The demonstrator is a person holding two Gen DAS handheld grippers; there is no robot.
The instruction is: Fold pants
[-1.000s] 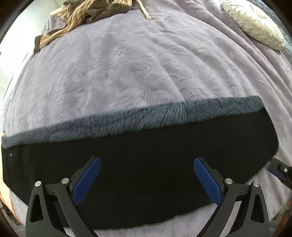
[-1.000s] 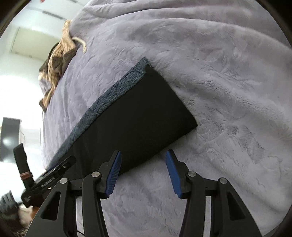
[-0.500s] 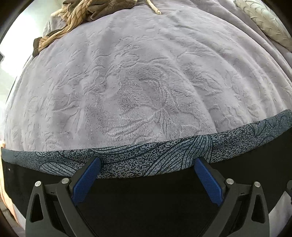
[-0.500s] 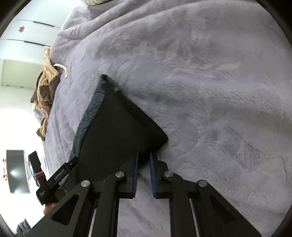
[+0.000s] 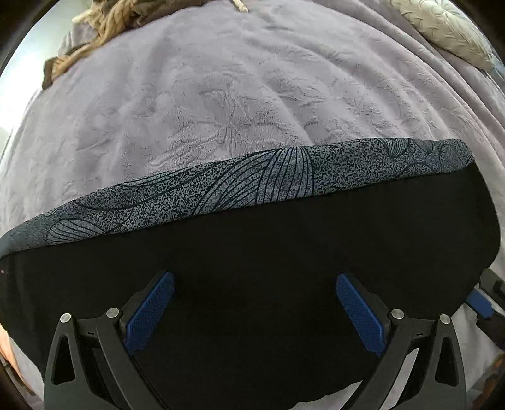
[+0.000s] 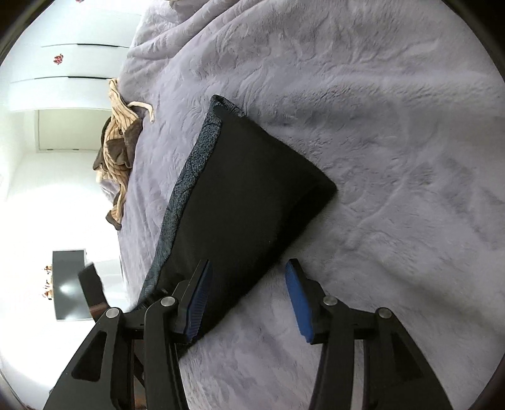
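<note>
The pants (image 5: pixel 252 252) lie folded into a long black band with a blue-grey patterned strip (image 5: pixel 268 183) along the far edge, flat on the lilac blanket (image 5: pixel 236 94). My left gripper (image 5: pixel 254 310) is open and empty just above the black cloth. In the right wrist view the pants (image 6: pixel 246 195) run away to the upper left. My right gripper (image 6: pixel 247 296) is open and empty at their near edge: its left pad (image 6: pixel 197 299) is over the black cloth, its right pad (image 6: pixel 298 302) over the blanket.
A crumpled striped tan and brown garment (image 6: pixel 118 148) lies at the blanket's far edge and also shows in the left wrist view (image 5: pixel 104 25). A cream textured pillow (image 5: pixel 442 34) sits at the far right. White wardrobe doors (image 6: pixel 69 60) stand beyond the bed.
My right gripper was shut at the pants' near corner half a second ago; it has opened and drawn back. My left gripper stayed open and pulled back from the patterned strip.
</note>
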